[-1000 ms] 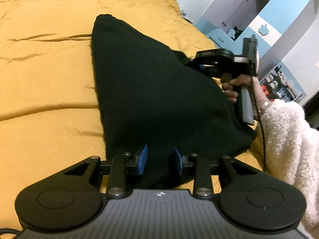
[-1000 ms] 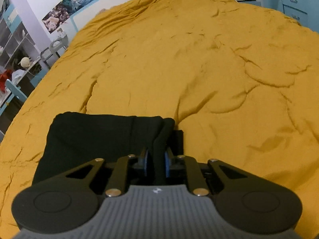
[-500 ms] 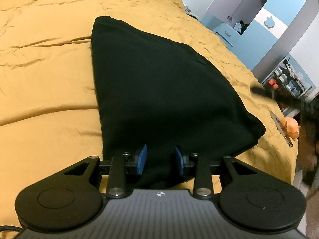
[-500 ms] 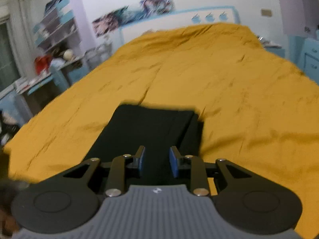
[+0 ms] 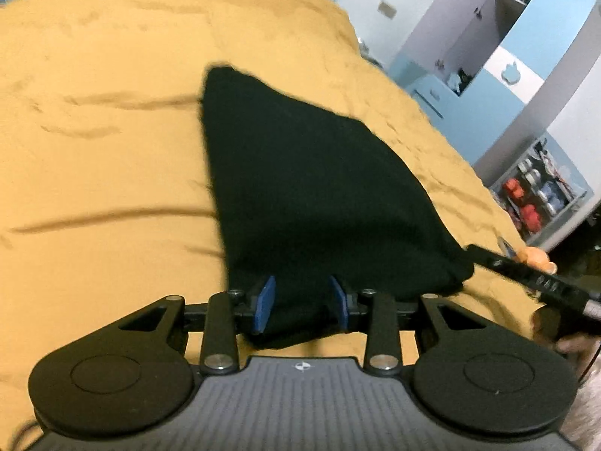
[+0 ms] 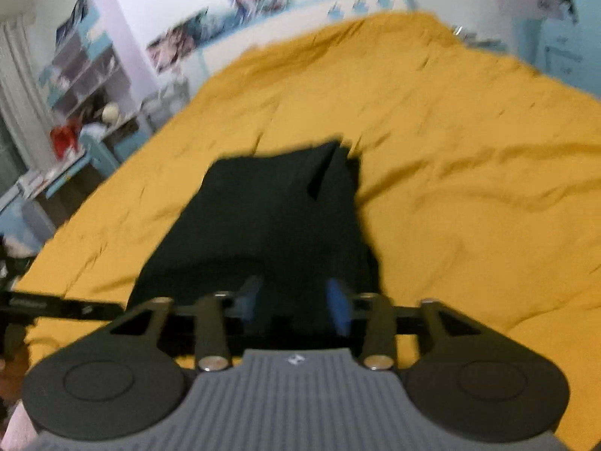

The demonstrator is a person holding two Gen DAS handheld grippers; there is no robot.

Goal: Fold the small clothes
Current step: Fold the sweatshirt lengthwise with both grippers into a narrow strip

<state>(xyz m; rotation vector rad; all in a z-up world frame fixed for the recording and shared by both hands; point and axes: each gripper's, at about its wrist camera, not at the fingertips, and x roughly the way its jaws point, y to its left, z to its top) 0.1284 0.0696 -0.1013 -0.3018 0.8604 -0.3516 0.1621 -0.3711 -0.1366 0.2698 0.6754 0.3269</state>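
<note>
Black garment (image 5: 319, 195) lying folded on the yellow bedspread (image 5: 94, 169). Left gripper (image 5: 302, 302) — blue pads parted, the garment's near corner bunched between them; whether they pinch it cannot be told. Right gripper (image 6: 293, 300) — jaws just opening, parted over the garment's near edge, nothing gripped.

We count one black garment (image 5: 311, 203) lying on one bed with a single yellow cover (image 5: 101, 173). We see two claws: the left claw (image 5: 300, 302) and the right claw (image 6: 293, 302). One small orange thing (image 5: 539, 257) sits at the bed's edge.
</note>
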